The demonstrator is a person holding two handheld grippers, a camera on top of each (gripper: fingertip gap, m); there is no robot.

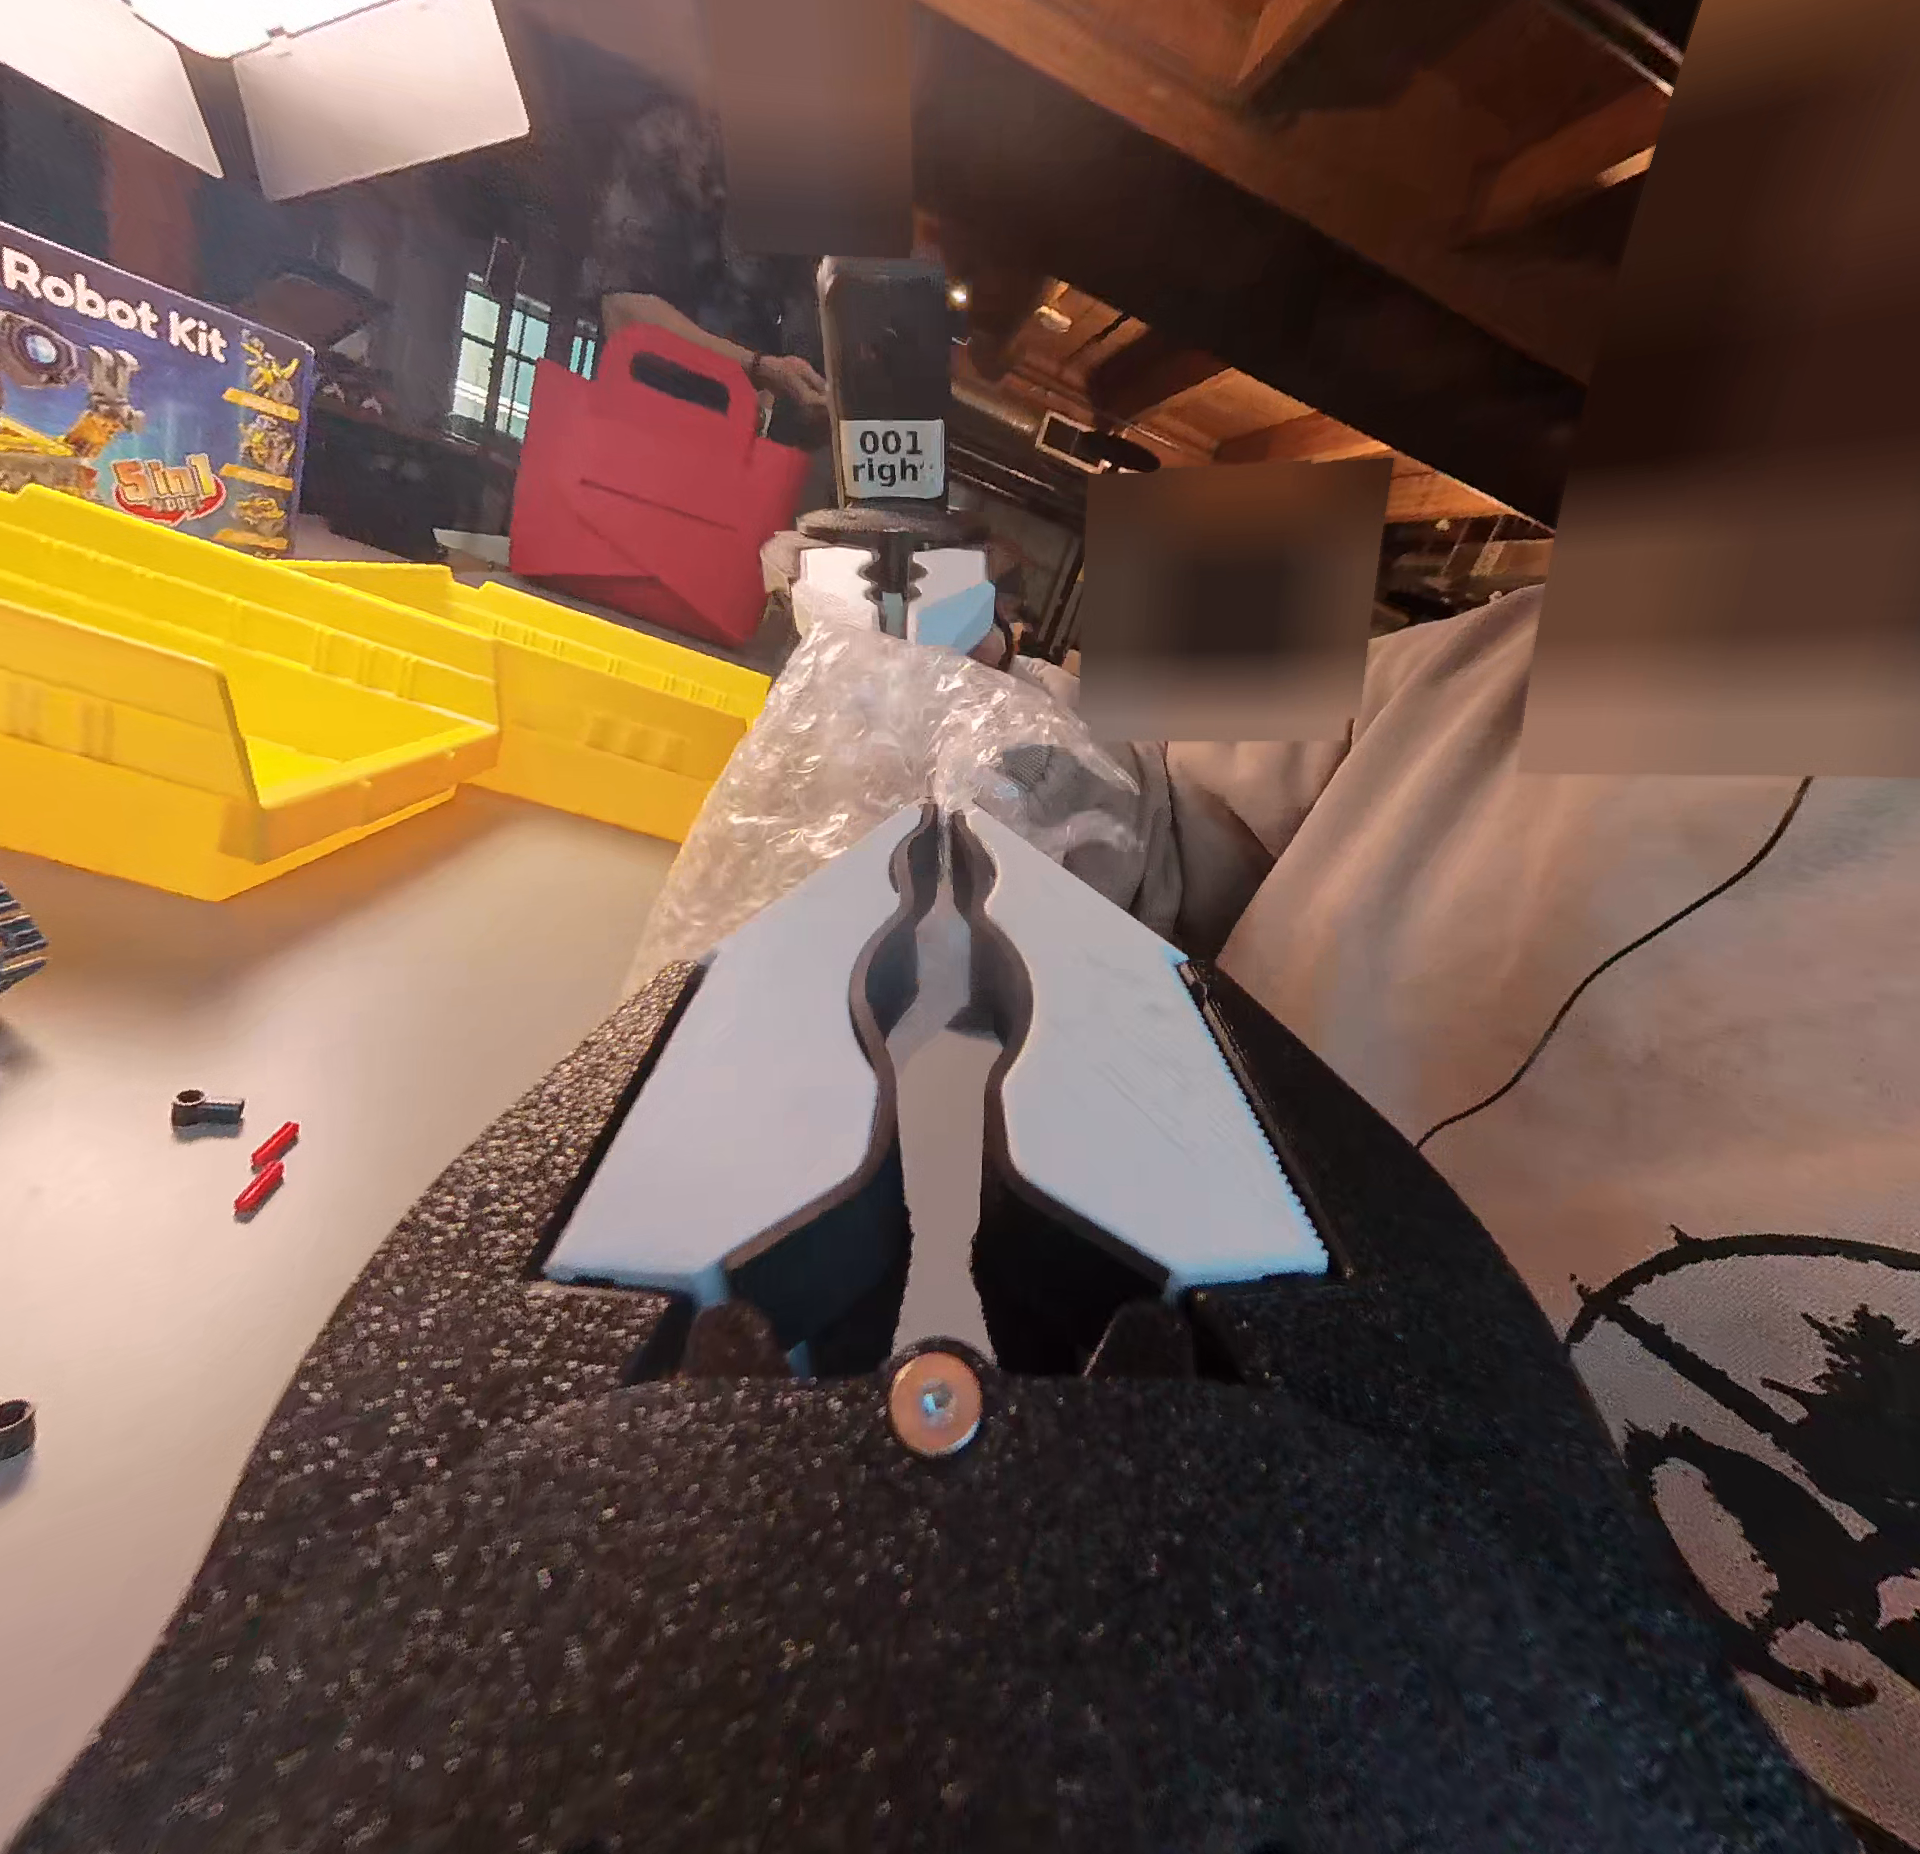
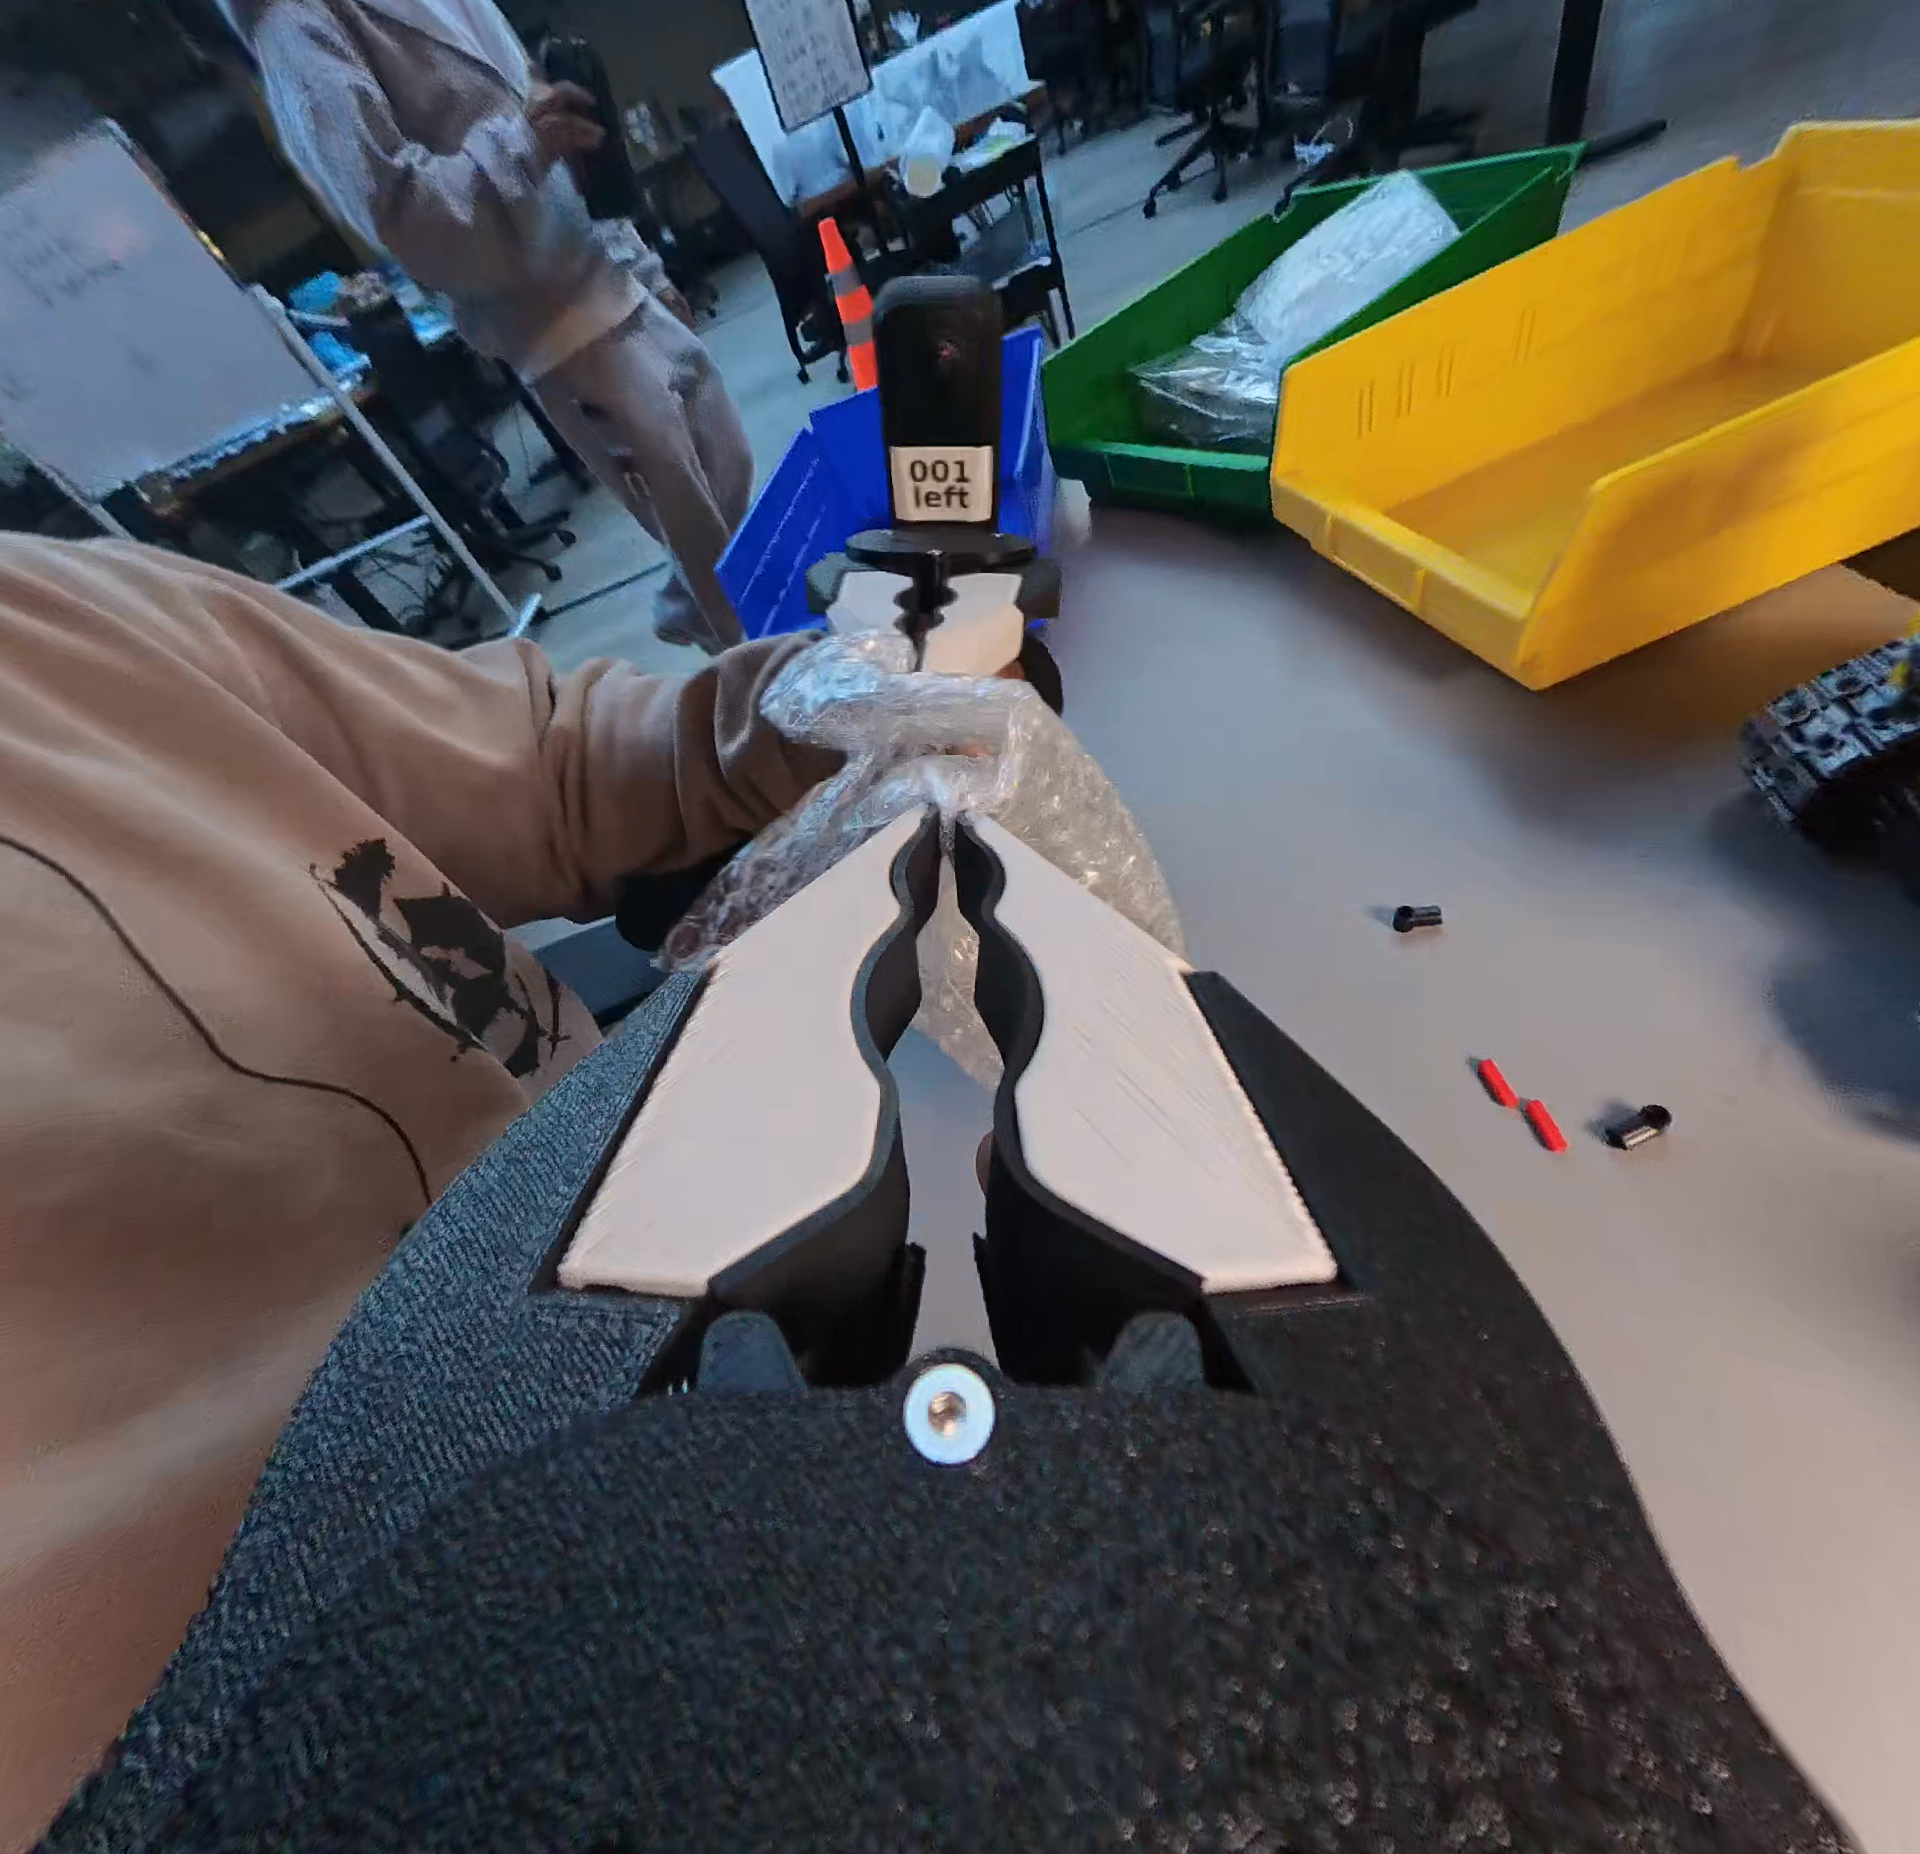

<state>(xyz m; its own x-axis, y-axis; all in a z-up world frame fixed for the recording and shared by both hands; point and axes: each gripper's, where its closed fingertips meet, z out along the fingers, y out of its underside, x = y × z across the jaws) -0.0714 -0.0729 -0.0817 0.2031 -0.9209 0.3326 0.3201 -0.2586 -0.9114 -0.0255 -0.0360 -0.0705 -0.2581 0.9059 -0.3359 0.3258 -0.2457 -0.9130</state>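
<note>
A clear bubble-wrap bag hangs between my two grippers above the grey table. My left gripper is shut on one edge of the bag. My right gripper is shut on the opposite edge of the same bag. The two grippers face each other at close range: the right one shows beyond the bag in the left wrist view, and the left one shows beyond it in the right wrist view. What is inside the bag is hard to make out.
A yellow bin, a green bin with wrapped items and a blue bin stand at the table's far side. Small red pins, black connectors and a black tracked model lie on the table. A toy kit box and a red paper bag stand behind the yellow bin. A person in a beige sweatshirt is close by. The grippers' ends are close to 7 cm from one another.
</note>
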